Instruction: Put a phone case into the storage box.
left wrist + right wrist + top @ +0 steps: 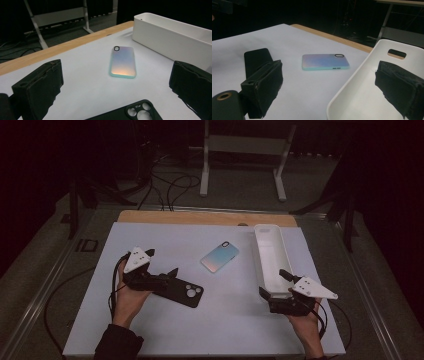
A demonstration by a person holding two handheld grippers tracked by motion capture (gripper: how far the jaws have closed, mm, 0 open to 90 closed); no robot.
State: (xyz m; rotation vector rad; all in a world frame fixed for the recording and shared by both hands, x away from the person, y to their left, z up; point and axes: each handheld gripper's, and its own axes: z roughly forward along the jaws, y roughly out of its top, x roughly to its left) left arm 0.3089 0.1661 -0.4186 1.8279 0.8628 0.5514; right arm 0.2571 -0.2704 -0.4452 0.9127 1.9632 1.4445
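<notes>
A pastel iridescent phone case [220, 256] lies face down mid-table, also in the left gripper view [122, 61] and the right gripper view [324, 61]. A black phone case [184, 293] with round camera holes lies just right of my left gripper [161, 262]. That gripper is open and empty, and the black case's camera end [136, 112] sits low between its jaws. My right gripper [274, 283] is open and straddles the near left wall of a long white tray [271, 257]. One jaw hangs inside the tray [367, 100], the other outside it.
The white sheet covers the table, with a wooden edge [205, 217] at the back. A white metal stand [245, 150] and cables [170, 187] are on the floor beyond. The black case [257, 58] lies behind my right gripper's left jaw.
</notes>
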